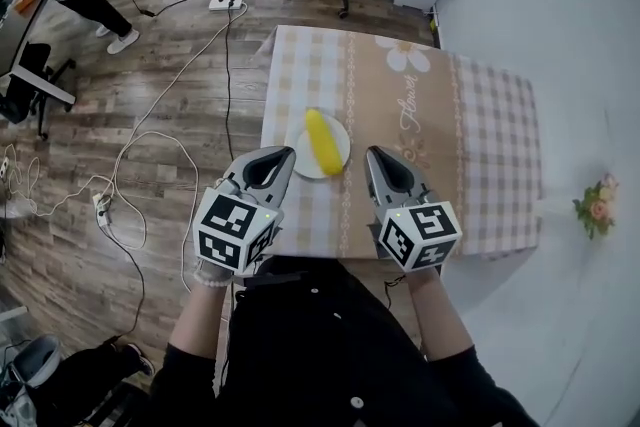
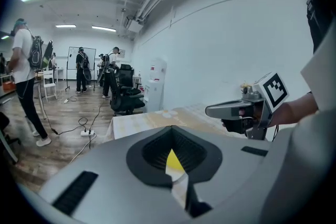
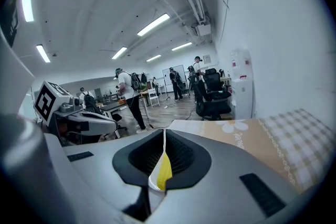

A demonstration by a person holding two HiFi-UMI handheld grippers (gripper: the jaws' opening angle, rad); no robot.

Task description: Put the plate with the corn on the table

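Dark sleeves [image 1: 195, 370] were seen nearest, with the left gripper [image 1: 283, 155] and right gripper [image 1: 372, 155] held over the near edge of the checked, flower-printed surface [image 1: 480, 135]. Both grey grippers were closed to a slit, with nothing grasped. The round white plate [image 1: 298, 155] was found resting on the surface just ahead, between the two tips and slightly nearer the left. The smooth yellow corn [image 1: 322, 142] was laid on it, its long axis pointing away from the near edge.

Left tool [image 1: 288, 153] and right tool [image 1: 372, 153] are held side by side, apart, tips pointing forward. Jaws of each tool are pressed together.
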